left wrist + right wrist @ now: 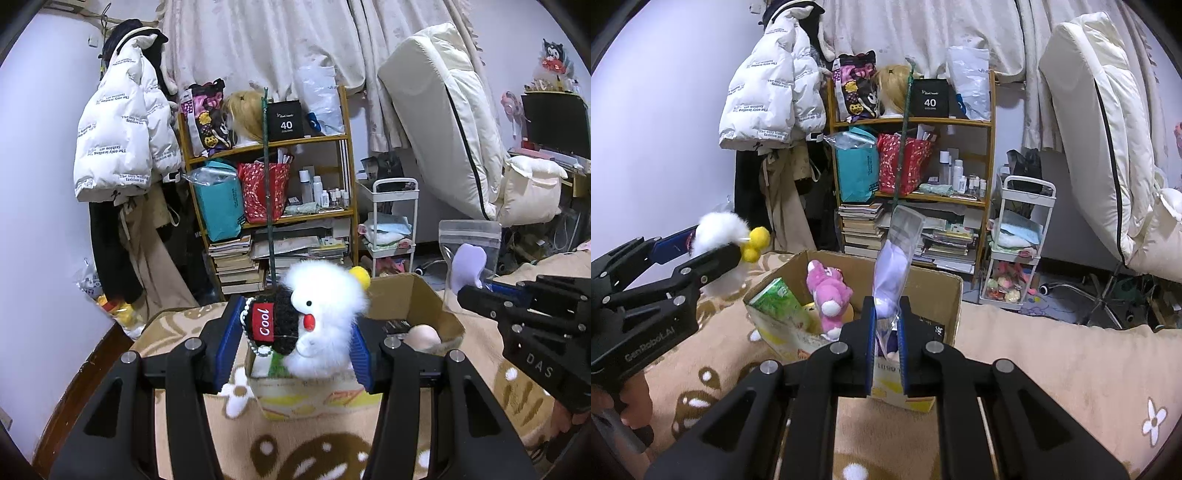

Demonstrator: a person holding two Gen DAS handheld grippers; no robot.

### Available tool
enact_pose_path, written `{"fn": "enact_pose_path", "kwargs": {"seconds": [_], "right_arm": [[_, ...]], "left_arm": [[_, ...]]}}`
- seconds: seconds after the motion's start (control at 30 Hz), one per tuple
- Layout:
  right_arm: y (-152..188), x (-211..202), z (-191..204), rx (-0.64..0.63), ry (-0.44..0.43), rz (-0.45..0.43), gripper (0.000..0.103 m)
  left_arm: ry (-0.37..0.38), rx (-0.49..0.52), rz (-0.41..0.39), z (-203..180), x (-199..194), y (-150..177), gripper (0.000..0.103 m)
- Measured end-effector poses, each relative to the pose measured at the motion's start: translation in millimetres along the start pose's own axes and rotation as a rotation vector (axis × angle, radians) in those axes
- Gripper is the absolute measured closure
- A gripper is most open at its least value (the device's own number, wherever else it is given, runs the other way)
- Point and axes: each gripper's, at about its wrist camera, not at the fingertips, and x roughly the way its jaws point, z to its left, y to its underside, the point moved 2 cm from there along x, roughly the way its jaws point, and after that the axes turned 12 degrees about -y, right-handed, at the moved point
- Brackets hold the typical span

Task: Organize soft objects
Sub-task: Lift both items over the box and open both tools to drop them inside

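My left gripper point(295, 332) is shut on a white fluffy chicken plush point(321, 314) with a black knitted "Cool" patch and a yellow pom-pom, held just above the near edge of a cardboard box point(421, 295). It also shows at the left of the right wrist view point(720, 232). My right gripper point(888, 328) is shut on a clear zip bag with a lilac soft item point(894, 273), held over the box point(945, 291). The bag shows in the left wrist view point(469, 258). A pink plush point(829, 295) and a green pack point(779, 299) lie in the box.
The box stands on a beige patterned blanket point(1034, 369). Behind are a wooden shelf point(912, 122) with bags, bottles and books, a white trolley point(1023, 236), hanging coats point(768, 92) and a leaning mattress point(1100, 129).
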Motion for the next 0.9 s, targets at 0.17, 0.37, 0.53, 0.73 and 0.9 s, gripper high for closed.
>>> {"fn": "enact_pose_path", "kwargs": {"seconds": [0.17,0.37,0.53,0.73,0.9], "right_arm": [[-2,8,-2,0.001,0.000,-0.004,0.092],[-6,29,-10,0.024,-0.006,0.004,0.092],[-1,47,-21,0.048,-0.007,0.035,0.092],[3,62,-32,0.090,-0.029,0.046,0.091],[7,69,-37,0.123,-0.062,0.054,0.091]], "left_arm": [[0.013,-0.012,0.007,-2,15,-6,0.053],[0.029,-0.015,0.011,-9,30,-8,0.052],[0.068,-0.043,0.037,-18,47,-6,0.052],[0.090,-0.035,0.066,-29,63,-2,0.052],[0.101,-0.038,0.102,-35,77,2,0.049]]}}
